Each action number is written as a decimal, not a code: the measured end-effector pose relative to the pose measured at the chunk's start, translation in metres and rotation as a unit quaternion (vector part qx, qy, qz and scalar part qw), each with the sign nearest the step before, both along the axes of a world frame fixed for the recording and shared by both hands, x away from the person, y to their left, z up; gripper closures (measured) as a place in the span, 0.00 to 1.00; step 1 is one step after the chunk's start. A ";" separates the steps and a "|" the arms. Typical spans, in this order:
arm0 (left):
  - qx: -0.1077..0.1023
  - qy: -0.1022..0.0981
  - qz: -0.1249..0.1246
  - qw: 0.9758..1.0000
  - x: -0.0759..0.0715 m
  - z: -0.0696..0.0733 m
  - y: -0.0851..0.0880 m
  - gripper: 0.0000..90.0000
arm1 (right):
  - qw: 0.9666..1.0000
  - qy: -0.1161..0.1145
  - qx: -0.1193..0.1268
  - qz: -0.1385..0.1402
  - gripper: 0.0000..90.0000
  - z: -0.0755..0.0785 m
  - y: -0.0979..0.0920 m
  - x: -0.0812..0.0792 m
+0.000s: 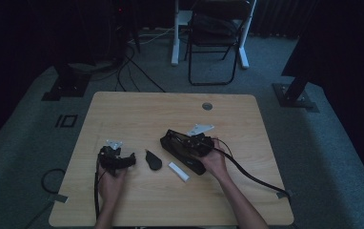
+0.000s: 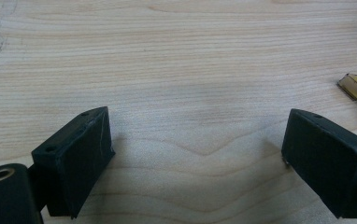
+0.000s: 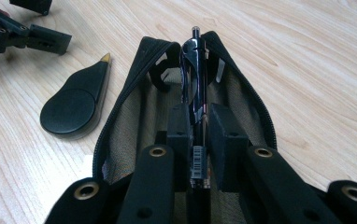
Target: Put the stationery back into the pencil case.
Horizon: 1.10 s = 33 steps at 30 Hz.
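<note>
Right hand-held gripper point(image 3: 197, 140) clamped on the black pen point(image 3: 196, 93), poised inside the open pencil case point(image 3: 130, 121) lying toward the worktop's point(image 1: 137, 109) right edge, left hand-held gripper point(image 2: 197, 158) gaping idle near the left edge, and a tilt could snag that tip on the zipper

Rt tongs point(image 3: 197, 135) clamp pen point(image 3: 194, 74) over open pouch point(image 3: 134, 112) (zip undone).
</note>
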<state>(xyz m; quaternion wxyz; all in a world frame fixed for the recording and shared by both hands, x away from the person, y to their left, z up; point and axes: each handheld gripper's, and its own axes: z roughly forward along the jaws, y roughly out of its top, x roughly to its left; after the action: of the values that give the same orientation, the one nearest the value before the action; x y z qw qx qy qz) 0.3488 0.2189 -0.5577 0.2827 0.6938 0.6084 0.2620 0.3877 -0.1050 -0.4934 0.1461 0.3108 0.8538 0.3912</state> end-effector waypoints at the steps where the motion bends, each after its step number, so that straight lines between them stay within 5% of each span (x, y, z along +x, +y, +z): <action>1: 0.000 0.000 0.000 1.000 0.000 0.000 0.000 0.10 | 1.000 0.000 -0.001 0.000 0.89 -0.001 0.000 0.000; 33: 0.001 0.001 -0.001 1.000 0.000 0.000 0.000 0.10 | 0.999 0.001 -0.048 -0.006 0.88 -0.012 0.007 -0.004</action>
<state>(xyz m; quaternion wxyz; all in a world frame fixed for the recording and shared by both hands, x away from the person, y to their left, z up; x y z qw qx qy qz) 0.3487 0.2190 -0.5576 0.2820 0.6950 0.6076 0.2612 0.3836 -0.0979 -0.5053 0.1630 0.3091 0.8698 0.3483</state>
